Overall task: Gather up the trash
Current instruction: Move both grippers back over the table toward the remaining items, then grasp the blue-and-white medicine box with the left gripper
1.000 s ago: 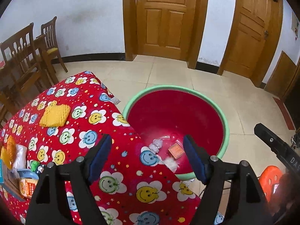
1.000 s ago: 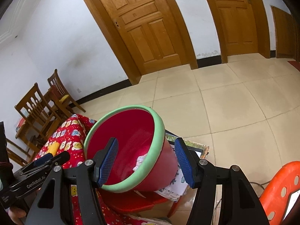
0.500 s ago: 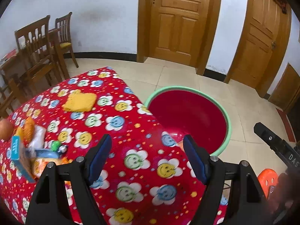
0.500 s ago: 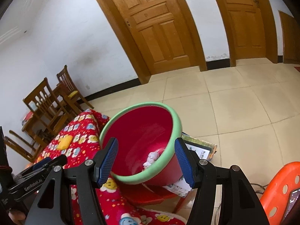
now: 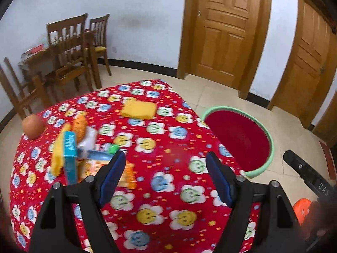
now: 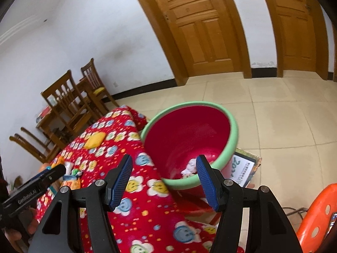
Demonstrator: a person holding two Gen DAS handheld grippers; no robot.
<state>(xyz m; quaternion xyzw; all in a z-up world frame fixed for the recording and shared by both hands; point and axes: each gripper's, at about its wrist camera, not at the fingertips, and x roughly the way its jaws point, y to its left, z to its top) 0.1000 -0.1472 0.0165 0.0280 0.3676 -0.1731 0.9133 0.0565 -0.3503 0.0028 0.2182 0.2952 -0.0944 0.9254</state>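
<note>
Both grippers hang over the table with their blue pads spread wide and nothing between them: the left gripper [image 5: 165, 178] above the red smiley-flower cloth [image 5: 164, 130], the right gripper [image 6: 163, 182] near the table's edge. Just left of the left one lies a heap of packets and wrappers [image 5: 84, 158], with an orange fruit [image 5: 32, 125] and a yellow cloth [image 5: 139, 110] farther off. The red tub with a green rim [image 6: 232, 136] stands beside the table, crumpled white trash [image 6: 188, 168] at its bottom.
</note>
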